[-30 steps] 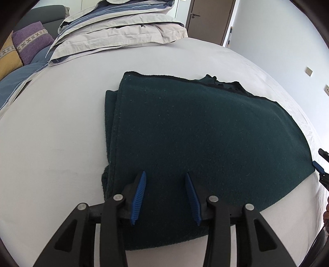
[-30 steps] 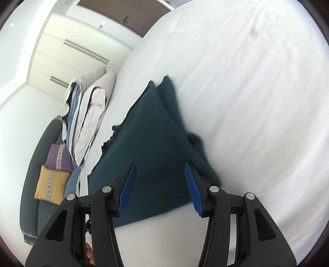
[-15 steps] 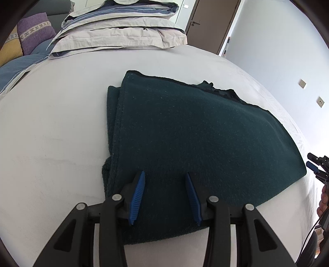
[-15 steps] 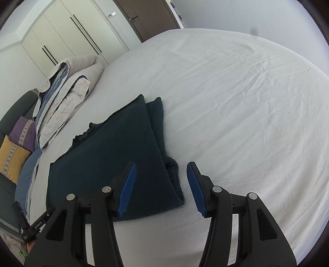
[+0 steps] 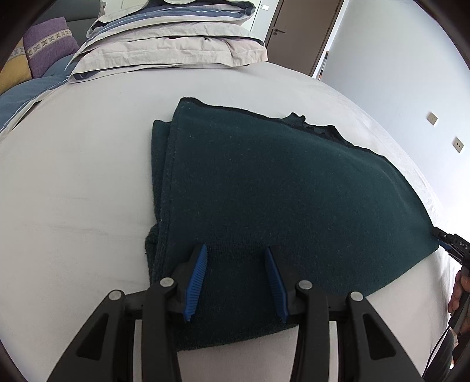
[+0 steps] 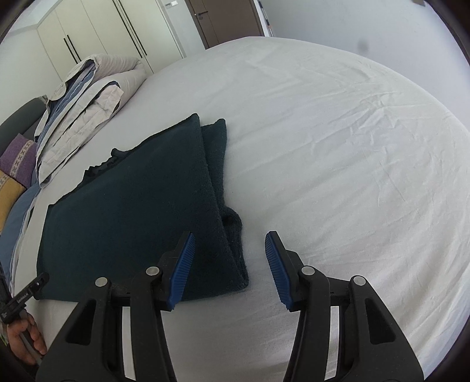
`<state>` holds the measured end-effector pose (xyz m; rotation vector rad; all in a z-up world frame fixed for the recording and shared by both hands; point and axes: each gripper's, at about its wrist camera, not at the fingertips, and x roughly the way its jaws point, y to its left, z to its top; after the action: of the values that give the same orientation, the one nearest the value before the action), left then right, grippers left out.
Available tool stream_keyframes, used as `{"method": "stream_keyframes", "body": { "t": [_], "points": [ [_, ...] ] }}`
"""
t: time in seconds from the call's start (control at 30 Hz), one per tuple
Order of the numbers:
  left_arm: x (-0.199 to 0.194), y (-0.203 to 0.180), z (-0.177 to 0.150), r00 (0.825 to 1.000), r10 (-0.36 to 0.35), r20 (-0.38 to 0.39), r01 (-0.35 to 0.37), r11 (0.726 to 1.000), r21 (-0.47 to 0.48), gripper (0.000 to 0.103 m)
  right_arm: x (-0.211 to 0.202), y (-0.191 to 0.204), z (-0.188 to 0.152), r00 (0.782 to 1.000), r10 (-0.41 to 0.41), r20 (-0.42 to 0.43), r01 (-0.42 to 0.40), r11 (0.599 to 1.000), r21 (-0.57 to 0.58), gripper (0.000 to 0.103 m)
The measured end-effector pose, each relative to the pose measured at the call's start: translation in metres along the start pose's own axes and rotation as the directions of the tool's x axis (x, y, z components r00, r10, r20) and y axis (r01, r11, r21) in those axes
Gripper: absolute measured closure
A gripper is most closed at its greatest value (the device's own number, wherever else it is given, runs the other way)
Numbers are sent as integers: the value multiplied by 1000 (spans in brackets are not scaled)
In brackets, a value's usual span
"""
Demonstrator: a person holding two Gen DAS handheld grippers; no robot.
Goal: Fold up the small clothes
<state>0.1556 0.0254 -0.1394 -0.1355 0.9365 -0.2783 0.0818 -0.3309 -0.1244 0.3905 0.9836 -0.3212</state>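
A dark green folded garment point(image 5: 279, 191) lies flat on the white bed point(image 5: 73, 191), with layered edges along its left side. It also shows in the right wrist view point(image 6: 132, 211). My left gripper point(image 5: 236, 279) is open and empty, hovering over the garment's near edge. My right gripper point(image 6: 229, 267) is open and empty, its jaws straddling the garment's near right corner just above the sheet. The other gripper's tip shows at the far edge of each view, by the garment's corner.
Folded grey and blue bedding point(image 5: 170, 38) is stacked at the head of the bed and also shows in the right wrist view point(image 6: 79, 97). Purple and yellow cushions point(image 5: 44, 47) sit on a sofa to the left. A brown door point(image 6: 223, 20) and wardrobes stand beyond.
The right gripper has swung level and pulled back toward the garment's near corner. The left gripper has stayed over the near edge, tilting slightly. The garment has not moved.
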Motion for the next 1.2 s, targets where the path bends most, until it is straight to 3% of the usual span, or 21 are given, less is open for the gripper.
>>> {"method": "stream_keyframes", "body": {
  "t": [0.1,0.2,0.6,0.73,0.87,1.03,1.07,1.2],
  "points": [
    [0,1,0,1000,-4,-1,4,1000,-3,59,2,2,-3,1000,1,-13,-1,1000,-19,92],
    [0,1,0,1000,-4,-1,4,1000,-4,59,3,7,-4,1000,-16,-12,15,998,-60,97],
    [1,8,4,999,-30,-15,30,1000,-9,59,3,-12,-15,1000,10,-20,-10,1000,0,99],
    [0,9,3,999,-30,-14,30,1000,-9,59,8,-7,-14,999,-7,-31,6,999,-38,98],
    [0,9,4,999,-32,-15,32,999,-10,59,10,-12,-7,999,19,-36,-20,1000,-18,93],
    [0,9,3,999,-34,-14,34,999,-9,59,-16,-15,12,998,35,54,-39,995,90,66],
    [0,9,3,999,-30,-14,30,1000,-8,59,-22,-11,15,996,47,78,-55,993,100,56],
    [1,9,3,999,-33,-14,33,999,-16,59,-24,31,27,986,148,83,-149,989,12,56]
  ]
}}
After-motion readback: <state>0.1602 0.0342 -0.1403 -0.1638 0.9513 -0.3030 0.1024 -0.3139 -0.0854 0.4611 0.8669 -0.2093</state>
